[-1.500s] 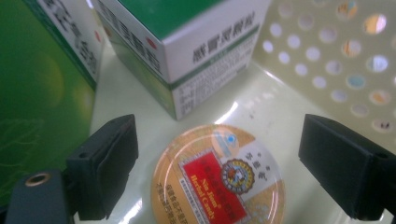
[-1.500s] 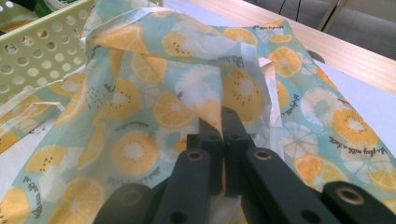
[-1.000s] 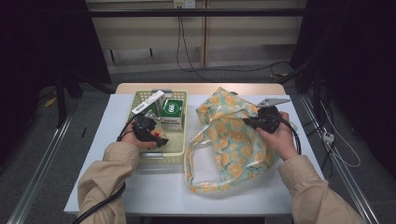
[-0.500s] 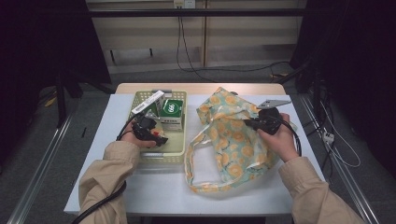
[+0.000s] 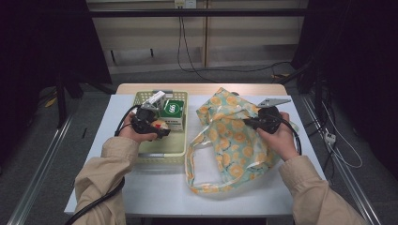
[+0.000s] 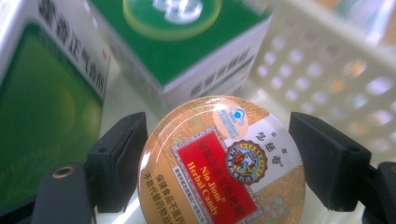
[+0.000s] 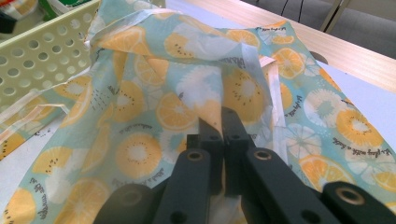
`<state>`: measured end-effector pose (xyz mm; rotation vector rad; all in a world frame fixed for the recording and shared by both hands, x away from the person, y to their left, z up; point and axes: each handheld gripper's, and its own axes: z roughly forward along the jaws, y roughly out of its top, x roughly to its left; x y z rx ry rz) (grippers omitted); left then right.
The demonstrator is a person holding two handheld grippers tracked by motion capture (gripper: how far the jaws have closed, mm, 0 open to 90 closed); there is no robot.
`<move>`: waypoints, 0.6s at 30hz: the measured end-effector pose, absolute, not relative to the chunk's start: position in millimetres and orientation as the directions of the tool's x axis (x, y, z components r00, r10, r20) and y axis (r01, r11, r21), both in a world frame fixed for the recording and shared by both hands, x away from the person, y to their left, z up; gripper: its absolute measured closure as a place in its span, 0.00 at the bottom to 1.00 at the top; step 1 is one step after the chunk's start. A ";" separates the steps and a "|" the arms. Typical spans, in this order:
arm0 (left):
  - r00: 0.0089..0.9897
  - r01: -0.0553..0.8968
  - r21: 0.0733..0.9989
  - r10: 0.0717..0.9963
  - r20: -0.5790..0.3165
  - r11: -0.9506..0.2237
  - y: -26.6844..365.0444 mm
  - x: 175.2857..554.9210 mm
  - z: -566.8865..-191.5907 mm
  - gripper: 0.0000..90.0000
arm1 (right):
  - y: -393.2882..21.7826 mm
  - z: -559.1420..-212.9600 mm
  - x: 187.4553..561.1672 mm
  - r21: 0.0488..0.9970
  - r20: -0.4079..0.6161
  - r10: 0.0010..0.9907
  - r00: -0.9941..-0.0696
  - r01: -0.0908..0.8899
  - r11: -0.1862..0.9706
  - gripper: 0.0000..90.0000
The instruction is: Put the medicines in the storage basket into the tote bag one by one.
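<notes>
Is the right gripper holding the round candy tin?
No, the right gripper is shut on the fruit-print bag, while the round candy tin sits between the jaws of the left gripper.

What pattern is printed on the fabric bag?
Orange and kiwi slices on pale blue cover the fabric bag, clearest in the right gripper view.

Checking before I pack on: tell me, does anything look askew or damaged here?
Nothing stands out. The candy tin looks undented between the left tongs, and the fruit-print bag is merely crumpled, not torn.
</notes>
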<state>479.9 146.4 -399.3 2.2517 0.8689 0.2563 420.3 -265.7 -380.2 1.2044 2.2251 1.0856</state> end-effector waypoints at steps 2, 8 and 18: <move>0.759 0.504 0.691 0.648 -0.068 -0.518 142.2 477.9 -390.4 0.24 | -265.9 -380.8 420.7 0.780 0.031 0.831 -0.555 0.534 0.328 1.00; 0.793 0.464 0.743 0.600 -0.106 -0.482 121.4 468.7 -365.4 0.24 | -265.7 -381.1 421.5 0.780 0.028 0.834 -0.551 0.534 0.326 1.00; 0.853 0.398 0.779 0.508 -0.120 -0.484 69.7 449.2 -345.3 0.24 | -266.4 -380.9 422.4 0.781 0.045 0.834 -0.550 0.540 0.314 1.00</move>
